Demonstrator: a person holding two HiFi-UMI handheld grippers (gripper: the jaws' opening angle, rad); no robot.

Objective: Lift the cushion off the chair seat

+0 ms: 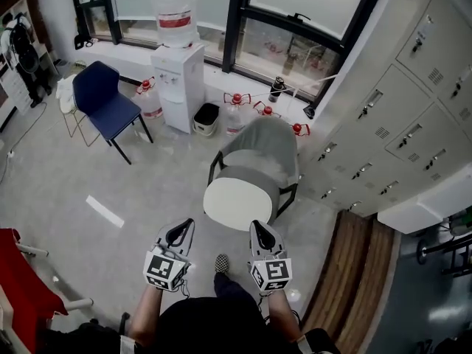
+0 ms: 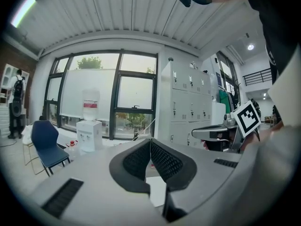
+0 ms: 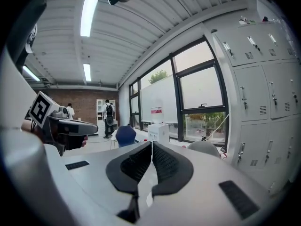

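Clenched empty at lower centre, left gripper (image 1: 185, 228) and right gripper (image 1: 259, 229), just short of cushion (image 1: 237, 201) lying flat on chair (image 1: 270, 136) seat mid-frame, widest left to right, plain only in head view.

Bright window daylight, fisheye-warped edges
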